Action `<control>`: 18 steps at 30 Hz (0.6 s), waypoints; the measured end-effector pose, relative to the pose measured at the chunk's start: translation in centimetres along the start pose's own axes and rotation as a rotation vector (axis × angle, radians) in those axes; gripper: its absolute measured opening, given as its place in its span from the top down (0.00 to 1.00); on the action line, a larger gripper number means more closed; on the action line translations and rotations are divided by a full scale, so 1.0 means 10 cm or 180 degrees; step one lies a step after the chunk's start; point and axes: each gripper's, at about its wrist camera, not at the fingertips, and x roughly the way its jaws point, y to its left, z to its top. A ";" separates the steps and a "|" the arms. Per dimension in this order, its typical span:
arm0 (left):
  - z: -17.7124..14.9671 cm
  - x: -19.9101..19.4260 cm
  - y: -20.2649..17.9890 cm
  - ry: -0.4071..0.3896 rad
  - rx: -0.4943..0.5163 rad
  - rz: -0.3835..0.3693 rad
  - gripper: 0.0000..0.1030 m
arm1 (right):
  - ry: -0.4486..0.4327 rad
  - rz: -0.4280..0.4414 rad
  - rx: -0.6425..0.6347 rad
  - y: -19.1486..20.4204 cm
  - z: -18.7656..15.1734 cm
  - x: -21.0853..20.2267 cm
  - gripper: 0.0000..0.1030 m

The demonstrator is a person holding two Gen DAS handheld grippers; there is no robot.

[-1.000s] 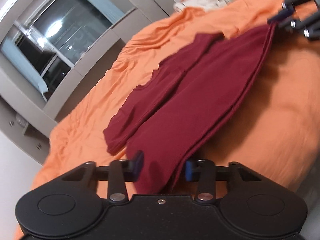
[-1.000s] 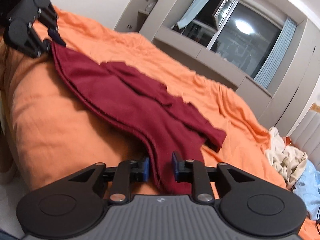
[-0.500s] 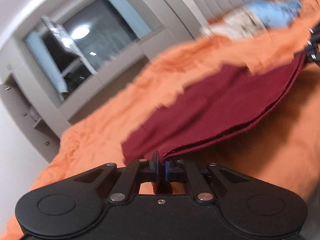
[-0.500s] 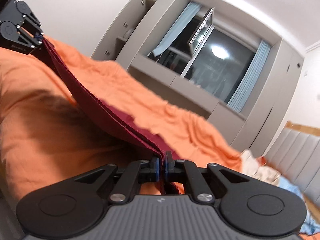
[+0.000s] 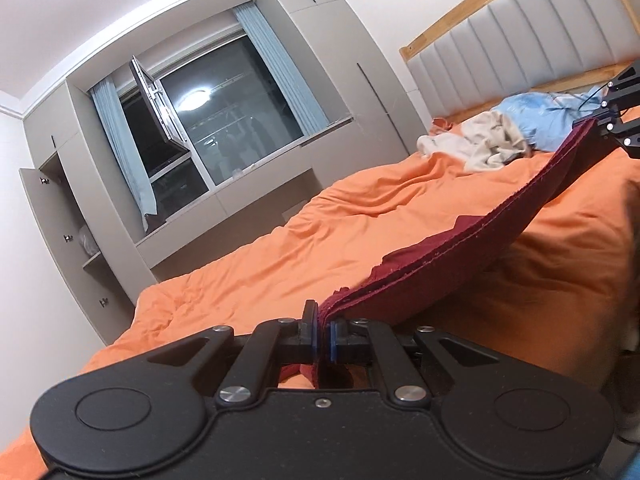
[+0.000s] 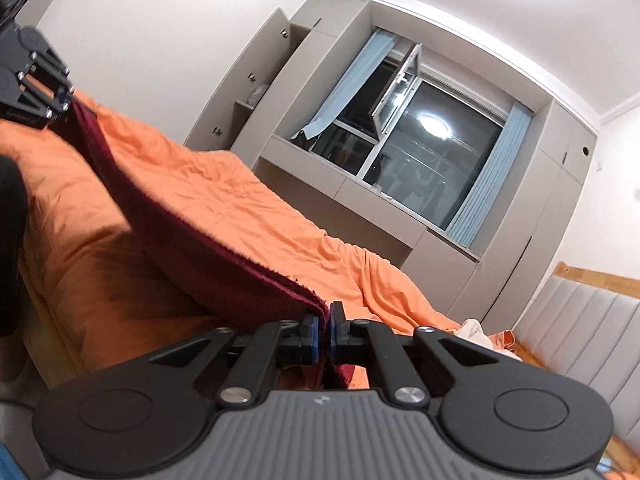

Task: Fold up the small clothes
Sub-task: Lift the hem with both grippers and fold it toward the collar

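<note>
Orange bedspread point(image 5: 280, 264) below; left tongs point(image 5: 323, 338), right tongs point(image 6: 324, 334) each pinch maroon garment point(image 5: 460, 256) (stretched between, lifted).

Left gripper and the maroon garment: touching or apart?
Touching. The left wrist view shows the left gripper shut on the maroon garment, cloth pinched between its pads and hanging out below.

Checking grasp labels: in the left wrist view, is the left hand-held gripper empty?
No: the left hand-held gripper is shut on the edge of the dark red garment.
</note>
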 end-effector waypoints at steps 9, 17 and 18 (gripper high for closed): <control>0.18 -0.03 0.07 -0.0116 -0.0307 -0.0090 0.95 | -0.0262 -0.0291 0.0075 -0.14 0.13 0.67 0.94; 0.42 0.74 0.31 -0.0246 -0.0444 0.0202 0.94 | -0.0314 -0.0390 -0.0010 -0.39 0.31 1.78 0.94; 0.46 0.87 0.35 -0.0243 -0.0499 0.0221 0.94 | -0.0294 -0.0394 -0.0034 -0.41 0.32 1.97 0.94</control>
